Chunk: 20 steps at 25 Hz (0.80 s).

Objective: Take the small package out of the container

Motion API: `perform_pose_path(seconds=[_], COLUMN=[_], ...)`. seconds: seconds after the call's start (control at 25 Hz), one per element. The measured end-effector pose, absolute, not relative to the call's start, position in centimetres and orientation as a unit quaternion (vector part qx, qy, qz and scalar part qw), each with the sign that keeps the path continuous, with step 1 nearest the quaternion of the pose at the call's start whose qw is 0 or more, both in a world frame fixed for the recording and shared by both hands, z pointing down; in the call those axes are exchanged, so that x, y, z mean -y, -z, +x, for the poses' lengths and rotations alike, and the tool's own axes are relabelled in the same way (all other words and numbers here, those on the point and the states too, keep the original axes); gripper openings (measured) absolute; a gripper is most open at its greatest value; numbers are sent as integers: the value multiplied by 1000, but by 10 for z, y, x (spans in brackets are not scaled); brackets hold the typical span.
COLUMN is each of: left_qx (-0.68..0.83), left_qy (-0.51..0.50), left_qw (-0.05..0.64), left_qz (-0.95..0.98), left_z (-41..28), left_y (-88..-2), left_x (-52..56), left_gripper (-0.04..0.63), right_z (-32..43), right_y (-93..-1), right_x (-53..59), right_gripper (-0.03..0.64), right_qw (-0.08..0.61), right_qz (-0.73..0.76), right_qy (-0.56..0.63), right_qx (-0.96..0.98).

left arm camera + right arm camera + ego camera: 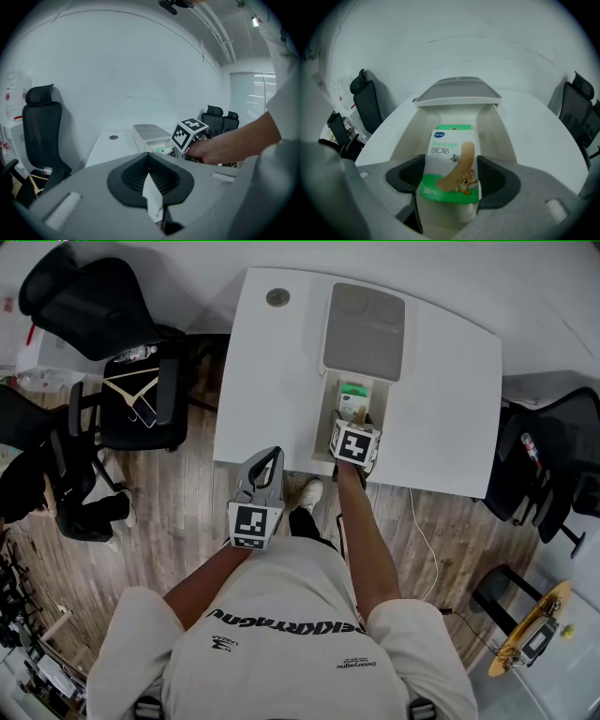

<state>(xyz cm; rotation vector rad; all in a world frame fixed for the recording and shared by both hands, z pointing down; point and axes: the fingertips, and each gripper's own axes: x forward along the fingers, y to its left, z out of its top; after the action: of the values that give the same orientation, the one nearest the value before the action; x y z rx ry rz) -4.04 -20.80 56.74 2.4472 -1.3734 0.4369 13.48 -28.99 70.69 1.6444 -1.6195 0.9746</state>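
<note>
The small package (450, 164), a white and green bandage box, stands upright between my right gripper's (451, 177) jaws, which are shut on it. It is low inside the open white container (499, 133), whose grey lid (458, 91) is tipped back. A second green package (453, 127) lies behind it. From the head view the right gripper (352, 420) reaches into the container (381, 404) near the table's front edge, with the package (352, 409) at its tips. My left gripper (269, 461) hangs off the table edge, shut and holding nothing, jaws (150, 161) pointing at the table.
The white table (450, 390) has a round grommet hole (277, 297) at its far left. Black office chairs stand at the left (141, 399) and right (553, 465). A thin cable (419, 526) trails off the front edge over the wooden floor.
</note>
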Motion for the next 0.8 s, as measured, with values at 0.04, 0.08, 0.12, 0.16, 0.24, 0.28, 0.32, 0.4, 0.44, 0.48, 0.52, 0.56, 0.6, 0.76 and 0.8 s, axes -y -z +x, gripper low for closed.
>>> perform_pose_path(seconds=[0.04,0.08,0.12,0.16,0.24,0.28,0.32,0.4,0.44,0.48,0.52,0.56,0.6,0.76,0.8], left_qx=[478,478,478,477,477,477,477,477,477,476,476,475,475,474,475], left_qy=[-151,-150,-149,-148,-148,-148,-148,-146,-144,-142,-140,-139,-139,-137,-136], left_qw=[149,148,147,146,143,143,142,140,138,135,133,132,130,125,123], left_qz=[852,853,853,854,854,854,854,855,856,857,858,859,859,861,861], left_z=[-39,-38,-37,-36,-37,-38,-38,-37,-36,-34,-33,-31,-31,-29,-29], left_y=[-566,-565,-564,-564,-562,-562,-561,-559,-556,-554,-552,-550,-549,-545,-543], left_x=[207,206,205,204,202,200,199,197,197,196,195,193,192,186,185], left_gripper=[-12,-12,-12,-12,-12,-12,-12,-12,-12,-12,-12,-12,-12,-12,-12], right_z=[134,134,135,136,134,133,131,129,129,129,130,130,130,129,128], right_y=[-706,-705,-703,-701,-698,-696,-695,-690,-686,-682,-678,-675,-671,-659,-657], right_x=[290,289,288,287,285,284,283,282,282,281,280,278,276,268,266], right_gripper=[341,341,341,341,341,341,341,341,341,341,341,341,341,341,341], right_qw=[310,307,304,302,298,297,295,288,283,279,274,270,266,249,243], right_qz=[621,620,620,620,618,616,614,614,614,614,614,614,614,613,613], right_qy=[-367,-363,-360,-357,-353,-351,-348,-341,-337,-333,-329,-325,-321,-307,-305], right_qx=[620,624,627,630,636,640,644,651,655,659,663,667,670,685,687])
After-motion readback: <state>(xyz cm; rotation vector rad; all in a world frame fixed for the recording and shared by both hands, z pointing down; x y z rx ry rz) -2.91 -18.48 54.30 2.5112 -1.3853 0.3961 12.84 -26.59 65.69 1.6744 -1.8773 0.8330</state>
